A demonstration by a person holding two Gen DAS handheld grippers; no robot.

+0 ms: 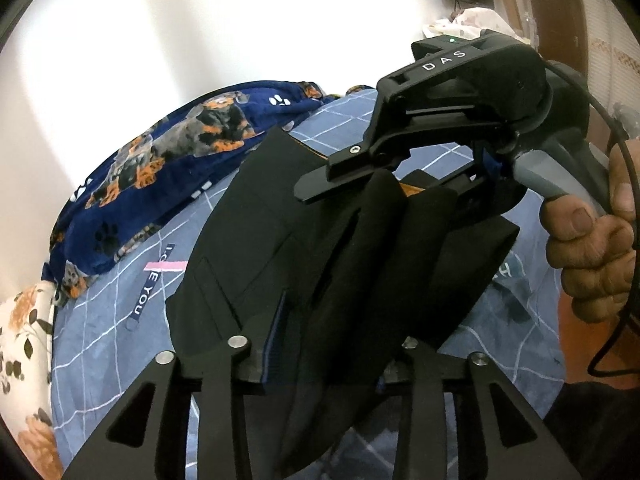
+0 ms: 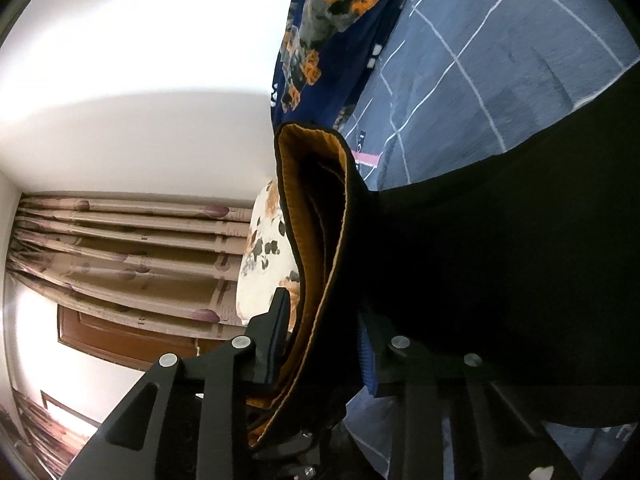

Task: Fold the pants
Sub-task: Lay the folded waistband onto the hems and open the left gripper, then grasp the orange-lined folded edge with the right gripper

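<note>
The black pants (image 1: 280,248) hang bunched above the bed, held by both grippers. My left gripper (image 1: 320,360) is shut on a fold of the black cloth at the bottom of the left wrist view. My right gripper (image 1: 400,176), black and marked DAS, is shut on the pants' far end, with an orange lining showing. In the right wrist view my right gripper (image 2: 320,344) is shut on the waistband (image 2: 316,280), whose orange lining faces the camera. The black pants (image 2: 500,272) spread to the right.
A blue-grey checked bedsheet (image 1: 100,344) lies under the pants. A navy dog-print blanket (image 1: 172,160) is heaped along the white wall. A floral pillow (image 1: 24,340) sits at the left. Curtains (image 2: 120,248) and a brown door (image 2: 120,340) show in the right wrist view.
</note>
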